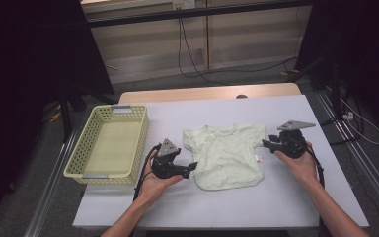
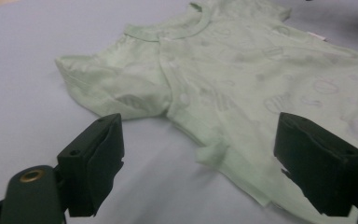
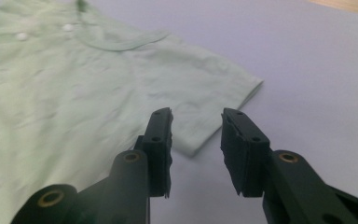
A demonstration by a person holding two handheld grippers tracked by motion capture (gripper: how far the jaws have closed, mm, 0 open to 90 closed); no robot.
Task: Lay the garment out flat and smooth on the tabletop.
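A small pale green shirt point(image 1: 227, 153) lies spread flat in the middle of the table, neck toward the far edge. My left gripper point(image 1: 193, 167) rests in a hand just off the shirt's left side, level with the hem corner. Its jaws stand wide apart point(image 2: 200, 158) with the shirt's side edge point(image 2: 242, 79) ahead of them and nothing pinched. My right gripper point(image 1: 265, 143) points at the right sleeve. Its jaws point(image 3: 196, 140) show a narrow gap just short of the sleeve cuff point(image 3: 200, 140), with no cloth pressed between the pads.
A pale yellow plastic basket point(image 1: 140, 140) stands at the table's left side, with nothing in it. The table point(image 1: 227, 207) has a light grey-blue top with bare room in front of the shirt. Cables run over the floor beyond the far edge.
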